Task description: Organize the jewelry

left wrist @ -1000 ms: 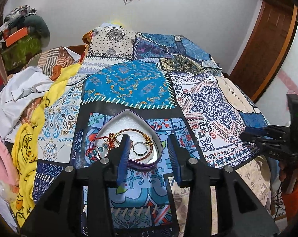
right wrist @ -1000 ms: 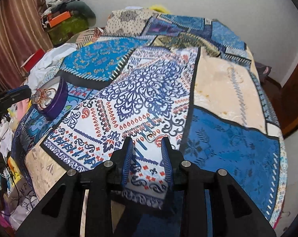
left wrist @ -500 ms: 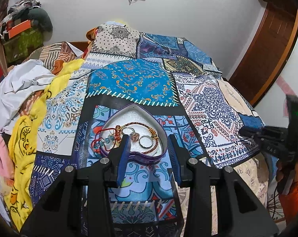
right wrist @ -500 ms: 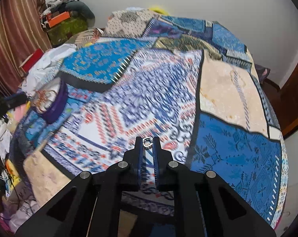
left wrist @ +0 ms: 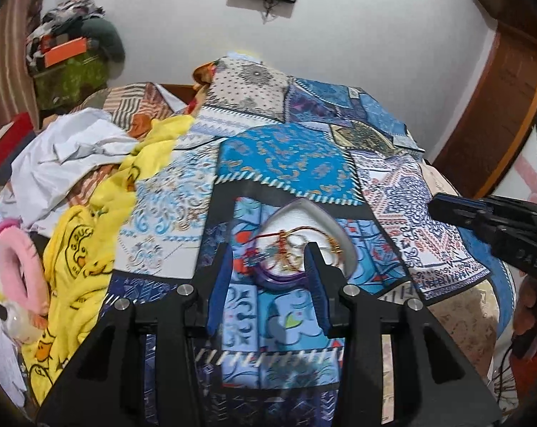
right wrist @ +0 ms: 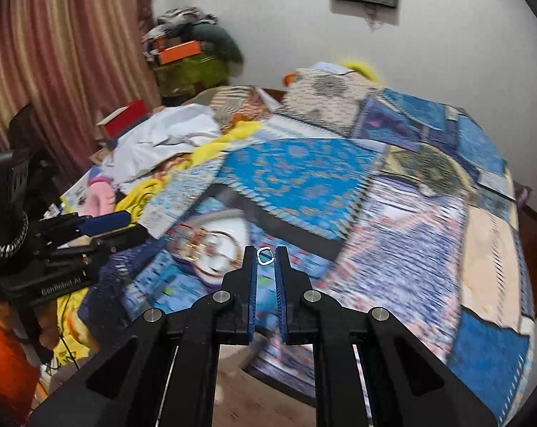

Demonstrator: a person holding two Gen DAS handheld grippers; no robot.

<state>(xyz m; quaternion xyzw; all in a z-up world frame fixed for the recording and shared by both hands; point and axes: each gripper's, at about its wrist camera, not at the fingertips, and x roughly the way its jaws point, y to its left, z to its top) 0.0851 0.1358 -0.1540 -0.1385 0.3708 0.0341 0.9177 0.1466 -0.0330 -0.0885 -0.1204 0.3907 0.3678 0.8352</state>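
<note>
With the right gripper [right wrist: 265, 259] clamped on the small ring [right wrist: 264, 255] and the left gripper [left wrist: 268, 277] open-jawed and empty, we should carry it steadily toward ten o'clock and let go only above the heart-shaped box [right wrist: 211, 245].

The room is evenly lit by soft indoor light, with only weak shadows on the bedspread [left wrist: 286, 163]. In the right wrist view the bedspread is smeared by motion blur. Both views bend strongly and go dark at the corners.
</note>
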